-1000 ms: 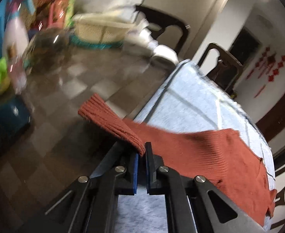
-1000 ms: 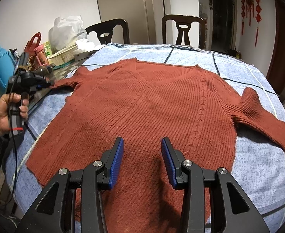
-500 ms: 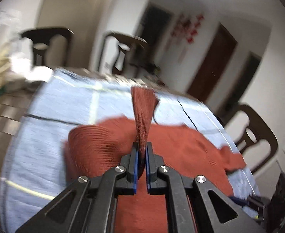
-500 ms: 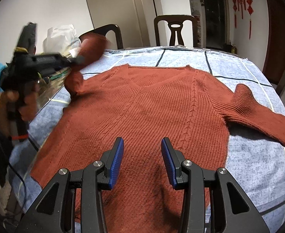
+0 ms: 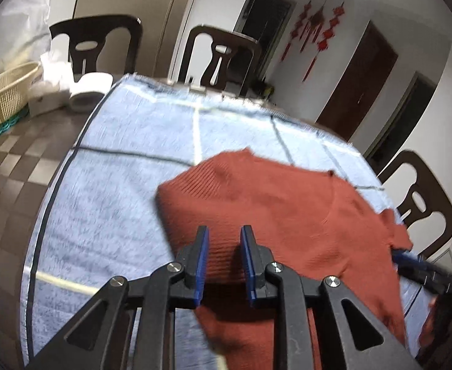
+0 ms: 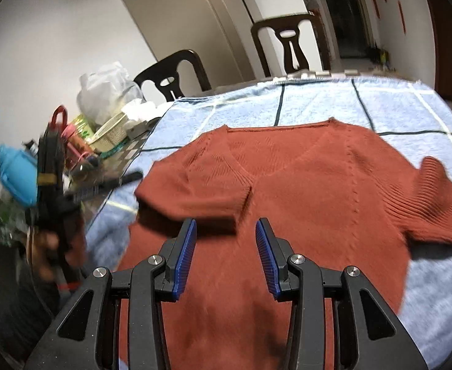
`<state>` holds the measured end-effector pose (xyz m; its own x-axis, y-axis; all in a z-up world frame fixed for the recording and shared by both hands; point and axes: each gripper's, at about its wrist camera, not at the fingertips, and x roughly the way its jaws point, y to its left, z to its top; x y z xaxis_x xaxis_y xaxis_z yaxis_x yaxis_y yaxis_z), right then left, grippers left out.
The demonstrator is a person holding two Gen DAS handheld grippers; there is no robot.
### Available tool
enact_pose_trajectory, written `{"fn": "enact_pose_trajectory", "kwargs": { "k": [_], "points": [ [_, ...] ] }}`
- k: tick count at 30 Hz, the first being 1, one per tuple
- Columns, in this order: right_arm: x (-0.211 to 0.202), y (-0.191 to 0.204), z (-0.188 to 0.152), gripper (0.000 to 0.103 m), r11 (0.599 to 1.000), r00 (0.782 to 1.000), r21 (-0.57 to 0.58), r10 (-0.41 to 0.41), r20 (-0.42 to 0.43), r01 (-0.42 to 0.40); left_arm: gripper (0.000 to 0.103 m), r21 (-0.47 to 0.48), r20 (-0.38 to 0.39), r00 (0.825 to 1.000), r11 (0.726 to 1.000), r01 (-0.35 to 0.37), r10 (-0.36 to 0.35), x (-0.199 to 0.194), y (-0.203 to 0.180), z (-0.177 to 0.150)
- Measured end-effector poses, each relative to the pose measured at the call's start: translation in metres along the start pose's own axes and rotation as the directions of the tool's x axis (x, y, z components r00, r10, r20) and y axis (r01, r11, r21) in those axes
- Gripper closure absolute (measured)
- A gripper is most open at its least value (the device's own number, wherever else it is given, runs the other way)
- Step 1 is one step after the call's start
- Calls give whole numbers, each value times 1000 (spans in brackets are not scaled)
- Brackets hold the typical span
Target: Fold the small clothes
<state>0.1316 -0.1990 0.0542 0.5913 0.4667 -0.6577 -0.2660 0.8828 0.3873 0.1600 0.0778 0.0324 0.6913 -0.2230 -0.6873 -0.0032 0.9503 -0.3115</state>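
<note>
**Left sleeve laid over the sweater front, left fingers letting go**

A rust-red ribbed knit sweater point(image 6: 303, 191) lies flat, V-neck away from both grippers, on a pale blue towelling cloth with dark and white grid lines point(image 6: 318, 104) that covers the desk. Its left short sleeve point(image 6: 201, 197) is folded inward across the chest, ribbed cuff edge just ahead of the right gripper's fingers. The other sleeve point(image 6: 438, 203) lies spread out to the right of those fingers, rumpled into a thick ribbed roll.

The left gripper point(image 5: 224, 259) has its blue-padded fingers opening, a narrow gap between them with nothing in it; the knit lies just beyond and below. A second ago these fingers were pinched on the sleeve cuff out over the desk's edge; the sleeve has since been carried across and dropped.

The right gripper point(image 6: 226, 256) hovers over the sweater's lower half, fingers wide and empty, as before.

Bare cloth stays open beyond the neckline. Left of the fingers, past the cloth's edge, a cream plastic basket point(image 5: 4, 98) and other clutter crowd the checkered desk top.
</note>
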Motion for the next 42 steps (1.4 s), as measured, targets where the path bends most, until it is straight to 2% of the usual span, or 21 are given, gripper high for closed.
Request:
{"fn": "enact_pose_trajectory", "kwargs": {
  "k": [5,9,12,13,14,16,18,20,24,26,30,32,34,39,42],
  "points": [
    [45,-2,18,62,999,997,34,8,-78,-6,80,15,-8,1000,1000,11,-10,2,5,-7],
    [83,-2,19,62,999,985,24,-38,-167,43,80,19,-2,1000,1000,8,-8,4,8,-2],
    [92,-2,19,65,998,982,11,-55,-178,58,80,18,-17,1000,1000,20,-20,11,9,-2],
    [94,-1,20,86,998,980,-2,-67,-186,68,80,21,-23,999,1000,23,-22,13,9,-2],
    [96,0,22,99,996,977,-13,-84,-196,83,80,22,-29,999,999,24,-24,15,9,-3],
    [93,2,27,99,996,980,-29,-84,-182,80,80,24,-32,999,999,24,-23,17,8,-6],
    [81,4,36,99,996,990,-41,-78,-120,74,80,34,-20,1000,999,19,-19,16,6,-7],
    [77,-1,43,99,994,991,-39,-104,-80,101,80,39,-15,1000,999,10,-10,18,6,-8],
    [98,-26,48,97,988,980,26,-145,-137,150,80,55,-33,999,998,-24,26,27,6,-11],
    [94,-29,47,88,980,974,36,-191,-119,197,80,54,-28,999,998,-25,27,22,6,-11],
    [74,-14,44,85,992,990,4,-128,-52,128,80,59,-5,1000,998,-29,29,12,6,-10],
    [79,-7,36,85,992,989,-43,-124,-82,121,80,67,-18,999,997,-26,27,15,4,-11],
    [93,-7,27,85,987,977,-80,-152,-152,141,80,85,-57,997,996,-40,45,24,1,-16],
    [82,-2,19,85,981,977,-107,-172,-126,159,80,130,-34,996,988,-80,85,8,-9,-24],
    [81,-3,9,85,977,976,-139,-181,-123,164,78,192,-44,989,973,-131,141,10,-16,-34]
  ]
}}
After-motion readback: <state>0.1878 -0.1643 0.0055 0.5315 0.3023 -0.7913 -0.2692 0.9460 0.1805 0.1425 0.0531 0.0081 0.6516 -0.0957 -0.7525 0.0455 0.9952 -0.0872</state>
